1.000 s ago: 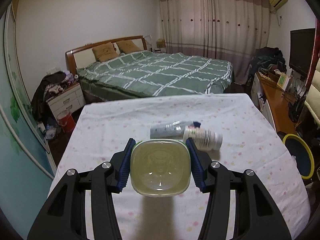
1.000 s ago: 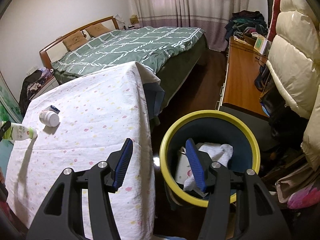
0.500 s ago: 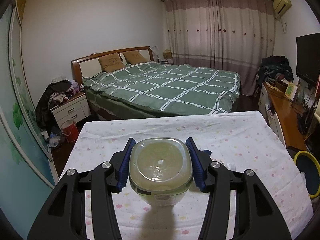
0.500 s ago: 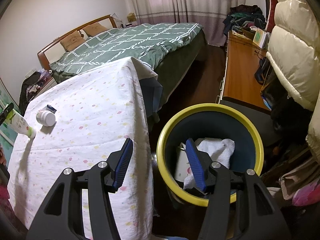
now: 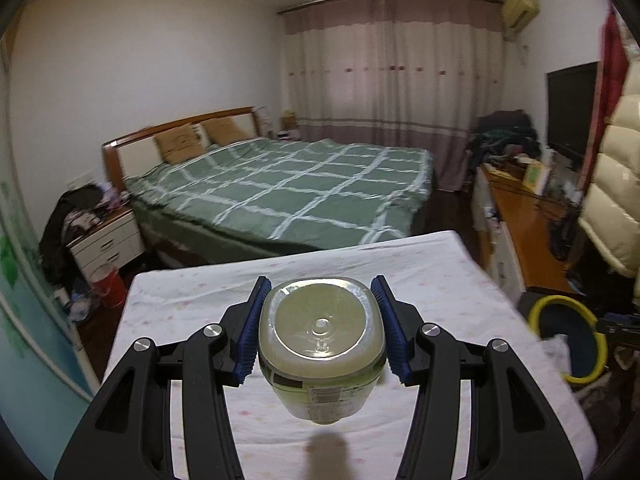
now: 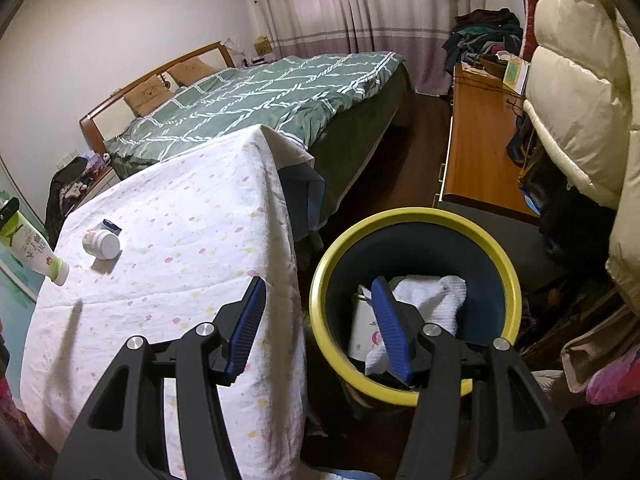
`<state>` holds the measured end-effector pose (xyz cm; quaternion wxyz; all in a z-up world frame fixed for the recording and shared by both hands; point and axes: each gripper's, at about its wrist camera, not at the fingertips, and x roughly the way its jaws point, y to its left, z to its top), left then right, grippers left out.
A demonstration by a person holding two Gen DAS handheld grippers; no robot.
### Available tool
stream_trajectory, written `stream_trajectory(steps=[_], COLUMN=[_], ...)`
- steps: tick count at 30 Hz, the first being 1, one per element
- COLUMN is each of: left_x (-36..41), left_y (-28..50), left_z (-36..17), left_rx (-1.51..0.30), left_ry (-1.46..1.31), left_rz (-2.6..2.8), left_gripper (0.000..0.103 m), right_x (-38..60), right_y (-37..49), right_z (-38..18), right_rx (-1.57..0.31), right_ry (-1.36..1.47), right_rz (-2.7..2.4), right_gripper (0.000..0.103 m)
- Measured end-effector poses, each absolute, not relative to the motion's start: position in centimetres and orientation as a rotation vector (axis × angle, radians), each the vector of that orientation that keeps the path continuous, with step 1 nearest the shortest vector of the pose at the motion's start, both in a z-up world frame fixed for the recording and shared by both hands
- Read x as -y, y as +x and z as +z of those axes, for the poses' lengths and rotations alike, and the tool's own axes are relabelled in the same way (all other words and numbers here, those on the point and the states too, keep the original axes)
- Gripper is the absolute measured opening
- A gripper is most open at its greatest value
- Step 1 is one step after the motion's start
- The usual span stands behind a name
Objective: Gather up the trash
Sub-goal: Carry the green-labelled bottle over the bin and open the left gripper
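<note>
Left tool clamps a pale green bottle by its sides, base pointing forward, lifted clear of the table so it can travel to the yellow-rimmed bin off to its right. Right tool hangs half open and empty, its right finger over that bin, leaving the mouth free.

The left wrist camera sat just behind its tongs, raised above the near end of the cloth-covered desk and facing slightly downward toward the far bed and curtains. The right wrist camera looked more steeply down from beside the desk's right edge, close over the yellow-rimmed bin. Both views shared the desk, bed, curtains, bin and the wooden sideboard on the right.
</note>
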<state>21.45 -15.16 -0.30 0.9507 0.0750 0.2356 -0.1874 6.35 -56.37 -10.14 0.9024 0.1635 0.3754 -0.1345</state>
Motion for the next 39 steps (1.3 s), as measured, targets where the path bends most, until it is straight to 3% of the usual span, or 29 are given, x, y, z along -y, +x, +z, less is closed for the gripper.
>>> stream_trajectory(steps=[16, 27, 34, 37, 39], left_x=[36.2, 51.2, 57.6, 57.4, 56.3], left_y=[14.6, 13.5, 12.9, 13.3, 13.6], left_z=[1.1, -3.2, -7.6, -8.4, -7.9], left_rx=[-0.513, -0.579, -0.734, -0.745, -0.729], left_ry=[0.218, 0.264, 0.267, 0.256, 0.237], left_rz=[-0.855, -1.013, -1.073, -1.031, -1.014], left_gripper=[0.052, 0.052, 0.052, 0.076, 0.078], right_x=[60.6, 62.8, 63.7, 63.7, 63.4], right_y=[-1.6, -5.1, -6.1, -6.3, -6.3], right_z=[-9.5, -11.4, -12.2, -12.1, -12.0], right_rx=[-0.725, -0.752, -0.763, -0.764, -0.767], right_ry=[0.358, 0.385, 0.410, 0.409, 0.399], right_rz=[-0.428, -0.467, -0.480, -0.485, -0.487], right_gripper=[0.053, 0.053, 0.053, 0.053, 0.053])
